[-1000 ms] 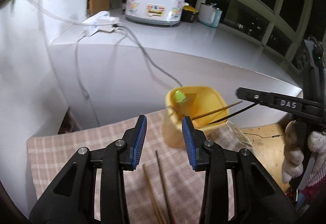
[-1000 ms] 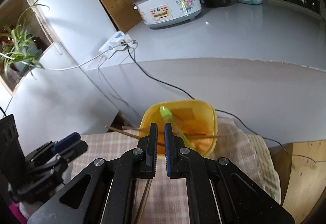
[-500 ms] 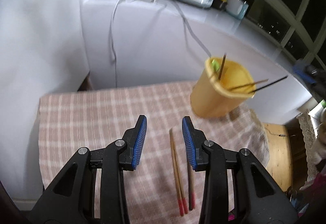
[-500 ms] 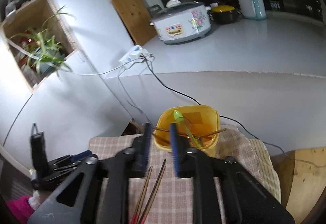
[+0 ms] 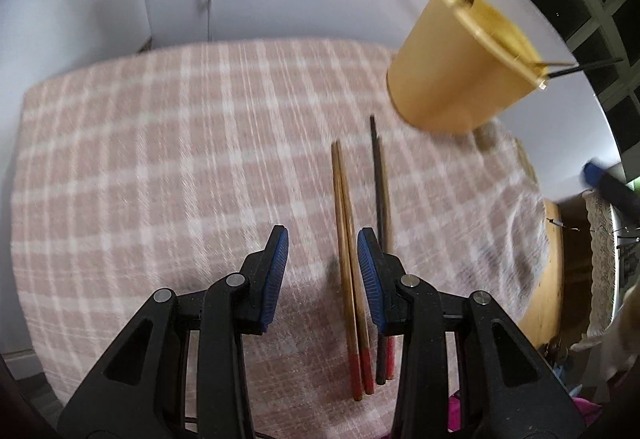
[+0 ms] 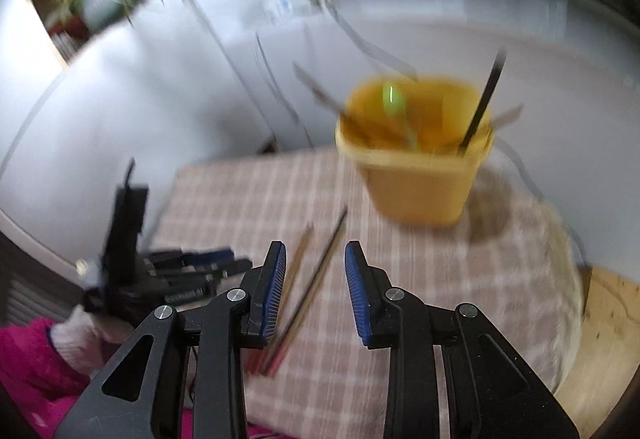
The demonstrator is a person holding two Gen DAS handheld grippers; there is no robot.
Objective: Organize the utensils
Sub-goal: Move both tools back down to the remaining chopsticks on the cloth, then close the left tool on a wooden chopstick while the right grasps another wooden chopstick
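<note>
On the pink checked cloth [image 5: 160, 159]: two pairs of wooden chopsticks [image 5: 348, 239].
Red ends near both empty, spread-fingered grippers (left [image 5: 322, 275], right [image 6: 314, 285]); tips toward the yellow plastic holder [image 5: 452, 79].

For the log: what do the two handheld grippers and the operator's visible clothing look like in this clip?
Both the left gripper and the right gripper are black plastic, with triangular cut-outs, silver rivets and blue ribbed pads on the fingers. In the right wrist view, the left unit's side carries small white lettering, too blurred to read. The operator wears a magenta fleece sleeve and a whitish glove.
</note>
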